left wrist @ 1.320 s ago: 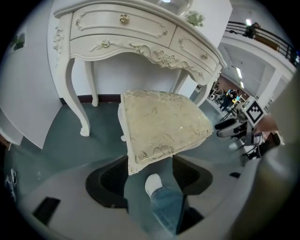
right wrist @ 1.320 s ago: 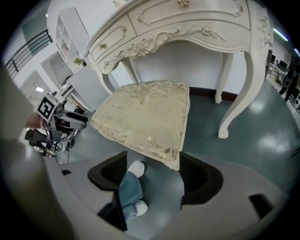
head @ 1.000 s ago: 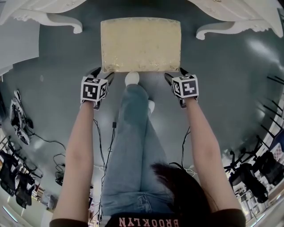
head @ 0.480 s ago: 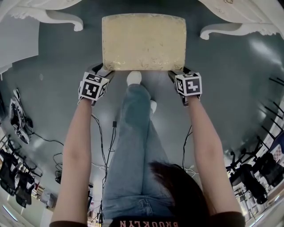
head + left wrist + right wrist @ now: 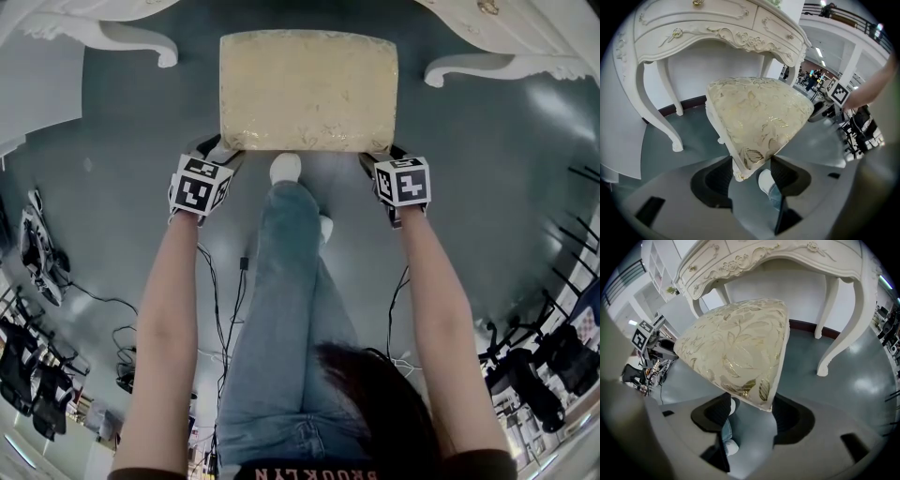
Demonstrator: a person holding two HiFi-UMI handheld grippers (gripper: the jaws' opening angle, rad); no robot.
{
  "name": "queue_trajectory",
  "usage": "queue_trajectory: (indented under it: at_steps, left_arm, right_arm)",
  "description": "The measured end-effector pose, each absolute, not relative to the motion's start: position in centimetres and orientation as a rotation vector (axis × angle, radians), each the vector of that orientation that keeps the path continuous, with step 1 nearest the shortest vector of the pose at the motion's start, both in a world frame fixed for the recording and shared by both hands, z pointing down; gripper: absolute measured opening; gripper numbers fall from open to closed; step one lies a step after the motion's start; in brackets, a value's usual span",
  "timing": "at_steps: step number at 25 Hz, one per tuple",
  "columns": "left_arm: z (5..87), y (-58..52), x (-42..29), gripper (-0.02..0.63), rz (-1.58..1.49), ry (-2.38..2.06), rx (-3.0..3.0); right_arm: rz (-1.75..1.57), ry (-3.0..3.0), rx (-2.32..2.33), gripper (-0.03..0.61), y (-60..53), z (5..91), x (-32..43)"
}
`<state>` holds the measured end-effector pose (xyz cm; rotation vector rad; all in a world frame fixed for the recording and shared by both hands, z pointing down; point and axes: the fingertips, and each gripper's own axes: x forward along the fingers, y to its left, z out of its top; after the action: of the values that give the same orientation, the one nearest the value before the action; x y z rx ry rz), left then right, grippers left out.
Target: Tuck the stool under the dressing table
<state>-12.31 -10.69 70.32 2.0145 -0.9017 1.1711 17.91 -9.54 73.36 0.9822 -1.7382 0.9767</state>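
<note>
The stool [image 5: 307, 89] has a cream cushion with gold leaves and stands on the grey floor between the white dressing table's curved legs [image 5: 131, 39]. My left gripper [image 5: 217, 148] is shut on the stool's near left corner [image 5: 745, 164]; both pads press its edges. My right gripper [image 5: 380, 155] has the near right corner [image 5: 761, 397] between its jaws, which are closing on it with the pads touching. The table's drawers [image 5: 693, 33] and carved apron [image 5: 787, 254] rise just behind the stool.
The person's white shoe [image 5: 284, 167] rests just in front of the stool's near edge. Cables [image 5: 220, 281] trail over the floor behind. Dark equipment lies at the left [image 5: 37, 244] and the right [image 5: 534, 361]. The other table leg [image 5: 497, 66] curves at the right.
Both grippers have moved forward onto the stool's near corners and their jaws have narrowed on them. The stool sits slightly farther right in the head view.
</note>
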Motion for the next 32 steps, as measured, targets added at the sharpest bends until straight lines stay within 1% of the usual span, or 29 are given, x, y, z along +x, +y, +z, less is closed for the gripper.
queue_trajectory:
  at_steps: [10,25,32]
  left_arm:
    - [69.8,-14.9,-13.3,0.239,1.203,-0.941,2.034]
    - [69.5,-23.0,-12.3,0.238,1.123,-1.048,2.14]
    - [69.5,-26.5,-12.1,0.236,1.08,-1.096,2.198]
  right_arm:
    - [0.969,-1.742,1.019,0.261,-12.4,73.3,17.1]
    - [0.874,-1.834,1.126,0.245,-21.1,73.1,18.1]
    - [0.812,-1.875,1.192,0.229,-24.8,73.1,18.5]
